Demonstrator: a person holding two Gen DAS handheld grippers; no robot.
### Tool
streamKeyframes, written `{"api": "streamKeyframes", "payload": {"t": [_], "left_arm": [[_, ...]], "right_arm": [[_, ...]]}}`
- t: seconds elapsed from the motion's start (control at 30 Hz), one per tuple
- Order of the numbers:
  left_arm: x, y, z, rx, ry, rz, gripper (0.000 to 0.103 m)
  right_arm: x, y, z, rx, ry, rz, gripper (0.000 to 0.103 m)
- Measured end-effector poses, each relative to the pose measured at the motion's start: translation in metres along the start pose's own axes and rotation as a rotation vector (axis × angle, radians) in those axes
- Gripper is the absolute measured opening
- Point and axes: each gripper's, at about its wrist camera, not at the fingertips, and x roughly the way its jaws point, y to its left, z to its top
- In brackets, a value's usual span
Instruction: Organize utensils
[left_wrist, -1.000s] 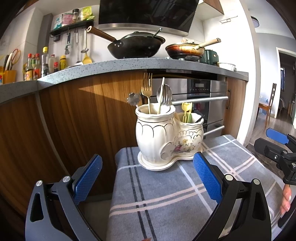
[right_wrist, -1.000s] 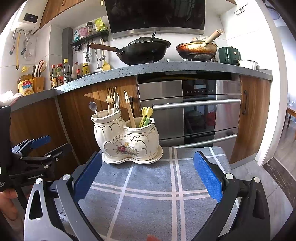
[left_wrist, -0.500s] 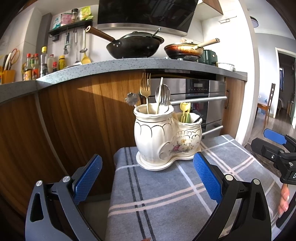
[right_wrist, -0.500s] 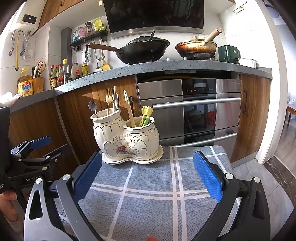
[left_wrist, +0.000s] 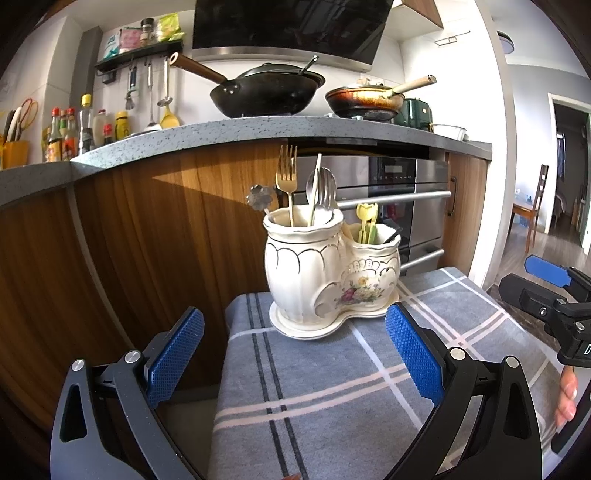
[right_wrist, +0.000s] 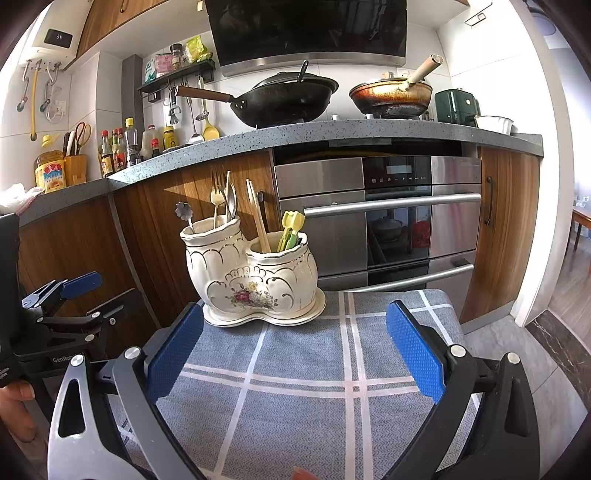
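A cream two-pot ceramic utensil holder (left_wrist: 325, 280) (right_wrist: 255, 280) with a flower print stands at the far end of a grey checked cloth (left_wrist: 332, 398) (right_wrist: 306, 369). Its taller pot holds a gold fork (left_wrist: 287, 177), a silver spoon (left_wrist: 322, 192) and a flower-topped stirrer (left_wrist: 260, 197). The shorter pot holds wooden chopsticks (right_wrist: 258, 214) and yellow-green plastic utensils (right_wrist: 291, 230). My left gripper (left_wrist: 295, 354) is open, hanging empty short of the holder. My right gripper (right_wrist: 295, 354) is open and empty too, a little back from the holder.
Behind the holder are wooden cabinet fronts (left_wrist: 129, 240) and a steel oven (right_wrist: 395, 218) under a speckled counter (right_wrist: 295, 133) carrying a black wok (right_wrist: 284, 98) and a frying pan (right_wrist: 391, 94). The cloth's edges drop off at left and right. A hand (left_wrist: 567, 391) grips the other tool.
The view from both grippers has shifted slightly; the holder sits a touch further left in the left wrist view. Nothing was grasped or released.
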Motion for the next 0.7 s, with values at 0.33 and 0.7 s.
{"api": "streamKeyframes", "payload": {"t": [0.33,0.7], "left_arm": [[-0.0002,-0.0002,-0.0001,-0.001,-0.002,0.000,0.098],[-0.0003,-0.0067,0.0010,0.032,-0.010,-0.003,0.098]], "right_arm": [[0.0016,0.0005,-0.0002,-0.003,0.007,-0.002,0.098],[0.0045,0.0000,-0.0023,-0.002,0.017,0.002,0.098]]}}
